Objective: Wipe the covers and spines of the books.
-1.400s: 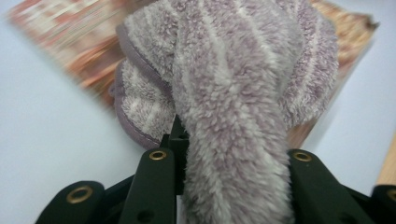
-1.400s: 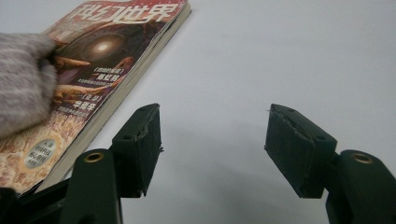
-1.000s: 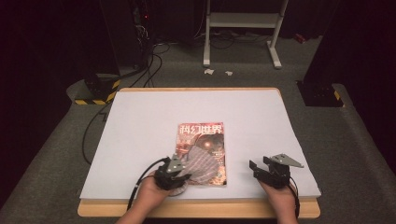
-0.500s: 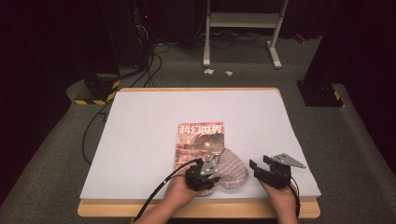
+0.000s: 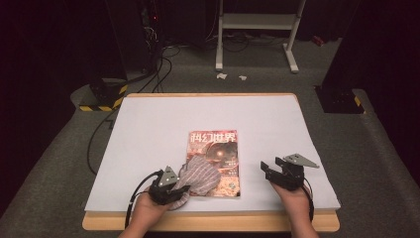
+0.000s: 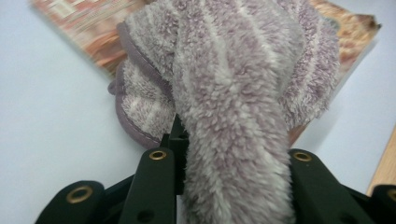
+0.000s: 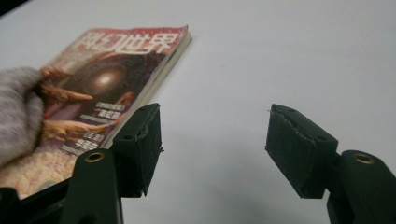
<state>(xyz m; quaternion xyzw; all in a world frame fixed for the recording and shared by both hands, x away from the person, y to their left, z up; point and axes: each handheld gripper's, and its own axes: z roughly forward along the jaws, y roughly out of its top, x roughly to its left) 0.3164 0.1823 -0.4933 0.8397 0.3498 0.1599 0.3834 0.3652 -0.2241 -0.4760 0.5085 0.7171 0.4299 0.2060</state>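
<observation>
Now left gripper (image 5: 171, 189) clamped on striped cloth (image 5: 200, 174), jaws tight on bunched fleece. Since a second ago: cloth swept right over magazine (image 5: 214, 163), then dragged back left; now draped across magazine's near-left corner, near bench (image 5: 148, 124) edge. Judgement: wiping pass on cover, mid-stroke. Right gripper (image 5: 277, 171) idle right of magazine, jaws wide, empty. No containers on bench.
</observation>
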